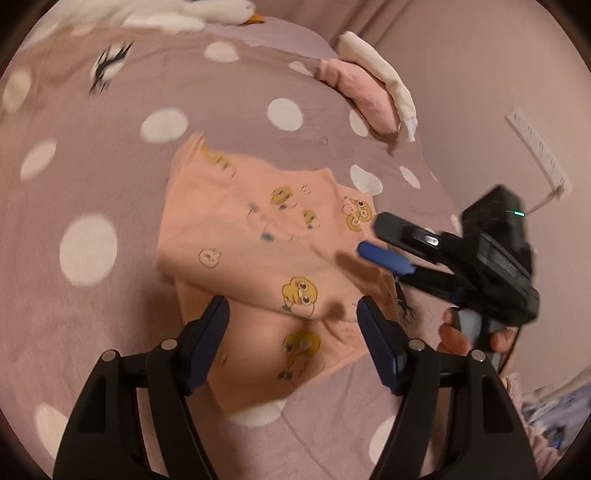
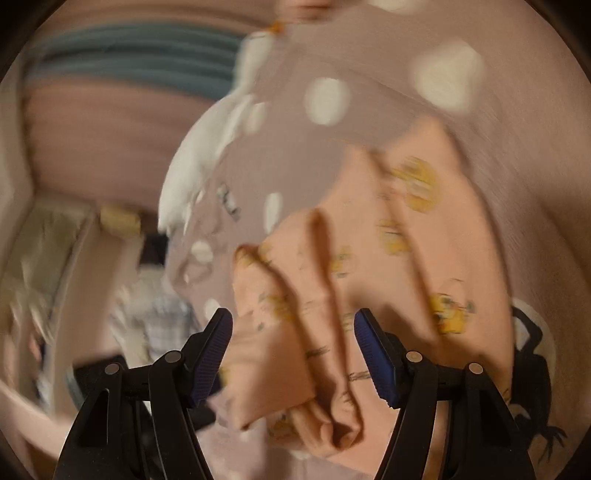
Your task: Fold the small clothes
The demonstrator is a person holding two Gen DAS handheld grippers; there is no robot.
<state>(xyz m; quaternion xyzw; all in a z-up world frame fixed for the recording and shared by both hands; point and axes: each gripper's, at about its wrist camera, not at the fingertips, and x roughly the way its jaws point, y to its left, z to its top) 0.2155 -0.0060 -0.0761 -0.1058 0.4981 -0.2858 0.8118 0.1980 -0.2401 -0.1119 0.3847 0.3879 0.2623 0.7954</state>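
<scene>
Far left in the left wrist view: dusty-pink bedspread (image 1: 110,166) with white dots, bare of clothes there. Up at the top edge, a white plush toy (image 1: 207,11) with an orange beak.

Centre: peach garment (image 1: 258,240) printed with yellow cartoon ducks, lying flat on the bedspread, 1 flap already turned over the layer beneath so that 2 layers show along the near edge. Folded at least once, then, by the look of it; edges uneven, lower layer sticking out toward the camera. Probably 1 more fold and some squaring-up left, though exact count of folds done not readable from here.

Left gripper (image 1: 291,325) just above the near edge of the garment, jaws standing apart, nothing pinched between the blue pads, cloth merely showing behind the gap.

Right of centre: right gripper (image 1: 373,236) over the garment's right edge, fingers spread, empty too. A hand (image 1: 461,336) wrapped round its handle. Beyond, a pink-and-white cushion (image 1: 369,88) by the wall.

Right wrist view, heavily blurred: right gripper (image 2: 293,328) open, the garment (image 2: 369,258) bunched into ridges beyond and below the pads, not clamped. No other small clothes clearly identifiable on the bed; off to the left, blurred room clutter only.
</scene>
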